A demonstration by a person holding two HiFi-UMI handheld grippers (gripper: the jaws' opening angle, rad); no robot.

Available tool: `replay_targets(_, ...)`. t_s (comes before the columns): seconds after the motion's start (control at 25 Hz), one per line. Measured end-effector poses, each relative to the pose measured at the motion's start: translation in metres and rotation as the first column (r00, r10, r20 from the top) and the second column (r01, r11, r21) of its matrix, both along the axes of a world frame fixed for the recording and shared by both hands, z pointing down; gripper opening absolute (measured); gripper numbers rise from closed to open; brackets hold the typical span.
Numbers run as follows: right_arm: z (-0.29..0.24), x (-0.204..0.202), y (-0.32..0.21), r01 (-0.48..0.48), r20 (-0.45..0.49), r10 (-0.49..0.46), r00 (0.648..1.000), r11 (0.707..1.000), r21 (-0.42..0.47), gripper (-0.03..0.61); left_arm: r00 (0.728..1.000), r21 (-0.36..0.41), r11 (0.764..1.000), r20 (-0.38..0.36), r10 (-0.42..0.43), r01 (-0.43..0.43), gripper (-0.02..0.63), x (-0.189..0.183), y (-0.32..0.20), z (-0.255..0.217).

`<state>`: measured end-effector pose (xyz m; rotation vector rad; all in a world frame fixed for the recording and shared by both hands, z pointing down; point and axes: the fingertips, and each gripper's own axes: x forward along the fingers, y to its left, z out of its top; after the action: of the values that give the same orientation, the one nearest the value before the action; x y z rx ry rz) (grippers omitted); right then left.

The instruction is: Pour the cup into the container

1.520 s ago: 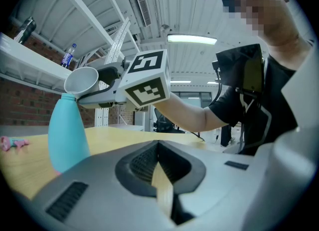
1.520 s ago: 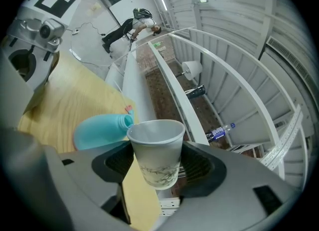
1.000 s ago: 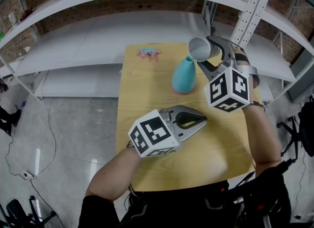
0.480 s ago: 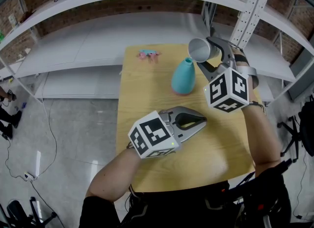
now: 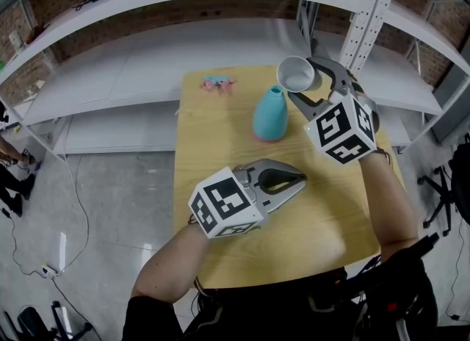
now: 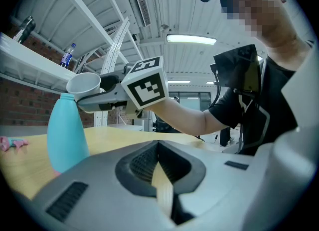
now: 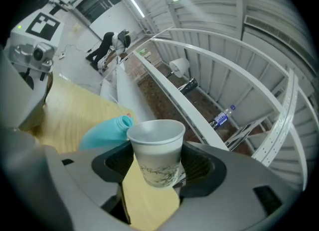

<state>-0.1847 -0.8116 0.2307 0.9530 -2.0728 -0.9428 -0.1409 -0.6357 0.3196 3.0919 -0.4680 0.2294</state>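
A white paper cup (image 5: 297, 74) (image 7: 156, 151) (image 6: 84, 82) is held tipped on its side in my right gripper (image 5: 312, 82) (image 7: 157, 173), whose jaws are shut on it. The cup's mouth faces left, just above and right of the narrow neck of a turquoise vase-shaped container (image 5: 270, 114) (image 6: 64, 131) (image 7: 102, 131) standing on the wooden table (image 5: 220, 148). My left gripper (image 5: 294, 180) (image 6: 162, 185) rests low over the table's middle, jaws shut on nothing, well in front of the container.
A small pink and blue object (image 5: 218, 82) (image 6: 12, 144) lies at the table's far left corner. White shelving (image 5: 147, 53) curves behind the table, with a perforated upright post (image 5: 371, 9) at the right. Cables lie on the floor (image 5: 73, 185) at left.
The cup in my right gripper has shifted slightly left and turned its mouth more toward the camera, closer to the container's neck. The left gripper has stayed put.
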Motion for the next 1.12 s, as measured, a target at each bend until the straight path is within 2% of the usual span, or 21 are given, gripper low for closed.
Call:
replay_targets(0.12, 0.003, 0.009, -0.001, 0.01, 0.134, 0.003, 0.991, 0.995, -0.099, 0.302, 1.0, 0.0, 1.0, -0.002, -0.001, 0.001, 0.001, 0.0, 0.0, 0.0)
replay_targets(0.28, 0.011, 0.033, -0.005, 0.022, 0.297, 0.044, 0.954, 0.977, -0.213, 0.302, 1.0, -0.001, 1.0, 0.0, 0.001, -0.001, 0.001, -0.002, 0.0, 0.0)
replay_targets(0.44, 0.022, 0.067, -0.011, 0.029, 0.448, 0.124, 0.886, 0.947, -0.319, 0.302, 1.0, 0.001, 1.0, 0.001, -0.001, 0.001, 0.001, -0.003, -0.001, -0.001)
replay_targets(0.56, 0.037, 0.096, -0.015, 0.026, 0.522, 0.192, 0.831, 0.924, -0.382, 0.302, 1.0, 0.001, 1.0, 0.001, 0.0, 0.0, 0.001, -0.003, -0.001, 0.0)
replay_targets(0.76, 0.06, 0.135, -0.026, 0.005, 0.582, 0.315, 0.749, 0.876, -0.482, 0.302, 1.0, 0.0, 1.0, 0.002, -0.009, 0.009, 0.002, -0.004, -0.001, -0.001)
replay_targets(0.92, 0.07, 0.156, -0.032, -0.009, 0.597, 0.362, 0.716, 0.86, -0.51, 0.302, 1.0, 0.001, 1.0, 0.001, -0.013, 0.013, 0.002, -0.003, -0.001, -0.002)
replay_targets(1.12, 0.08, 0.172, -0.038, -0.036, 0.588, 0.419, 0.692, 0.833, -0.552, 0.302, 1.0, -0.001, 1.0, 0.001, -0.022, 0.022, 0.002, -0.004, -0.002, -0.002)
